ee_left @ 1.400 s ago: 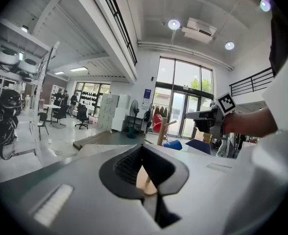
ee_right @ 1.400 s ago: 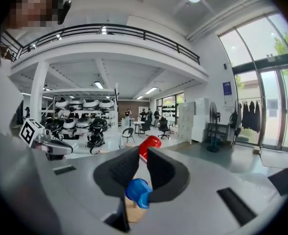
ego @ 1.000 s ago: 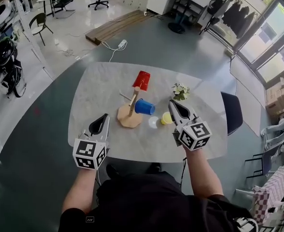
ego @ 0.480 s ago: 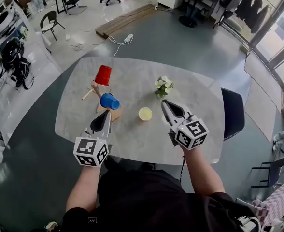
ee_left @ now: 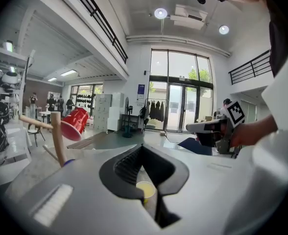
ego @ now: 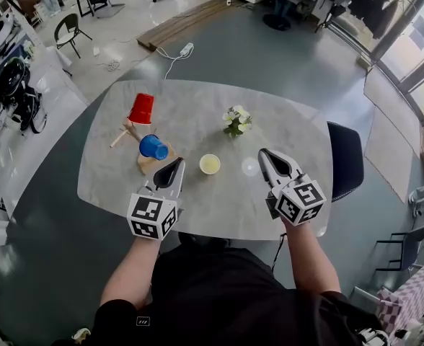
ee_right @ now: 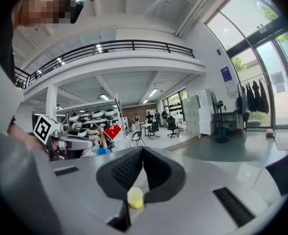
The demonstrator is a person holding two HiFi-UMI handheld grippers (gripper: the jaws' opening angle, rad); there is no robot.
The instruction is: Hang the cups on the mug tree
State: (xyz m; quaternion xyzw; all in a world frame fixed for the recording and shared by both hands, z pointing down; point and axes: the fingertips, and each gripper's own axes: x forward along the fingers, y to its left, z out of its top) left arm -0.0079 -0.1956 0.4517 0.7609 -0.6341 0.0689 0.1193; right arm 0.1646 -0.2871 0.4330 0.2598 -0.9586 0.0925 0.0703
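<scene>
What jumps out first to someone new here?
A bright red plastic cup and a blue plastic cup hang on the wooden mug tree at the pale marble table's left. A small yellow cup stands alone mid-table, between the shut left tool and right tool.

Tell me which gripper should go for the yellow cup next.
Left, I'd say. The left gripper is nearer the yellow cup than the right gripper, and the mug tree stands on its side. Both are shut and empty.
</scene>
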